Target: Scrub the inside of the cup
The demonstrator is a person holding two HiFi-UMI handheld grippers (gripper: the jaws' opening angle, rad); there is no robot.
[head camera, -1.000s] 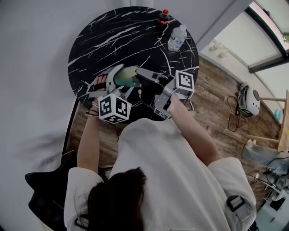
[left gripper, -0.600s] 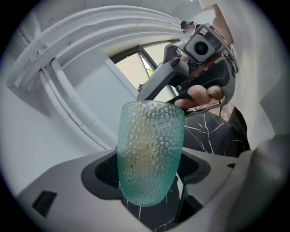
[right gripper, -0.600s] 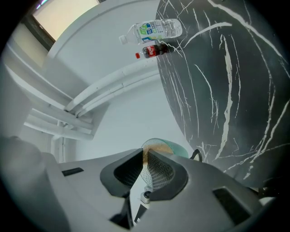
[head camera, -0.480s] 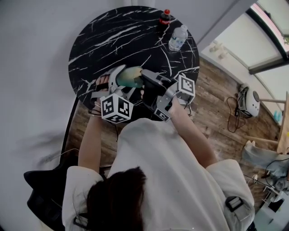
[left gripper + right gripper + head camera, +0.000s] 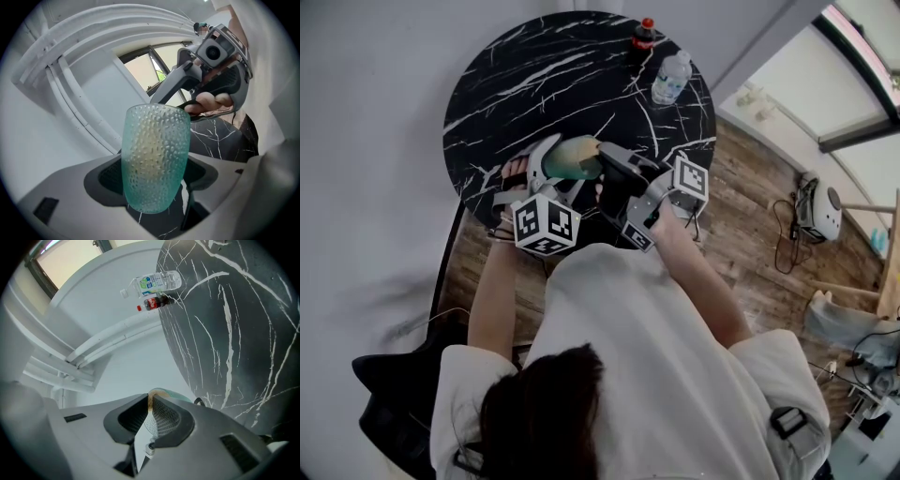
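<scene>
Teal dimpled glass is showing in the head view: the cup (image 5: 574, 155) is sitting between the jaws of the left claw (image 5: 551, 167) over the near edge of the table (image 5: 516, 84). Its mouth is facing the right claw (image 5: 602, 167), whose tips are reaching into it. In the left gripper view, that claw's jaws are standing wide with both pads pressing on the cup's lower body. The right claw is entering the mouth at the far end, and a yellowish scrubber (image 5: 147, 140) is showing through the wall. In the right gripper view, the jaws are pinching almost together on the scrubber's thin edge at their tips, with the teal rim just beyond. Scrubbing seems to be under way. Doing it well probably means keeping the left clamp firm, since dimpled glass may slip. The right wrist should be rolling so the scrubber is sweeping round the wall and down to the base. Prying against the rim could lever the cup out of the pads.
</scene>
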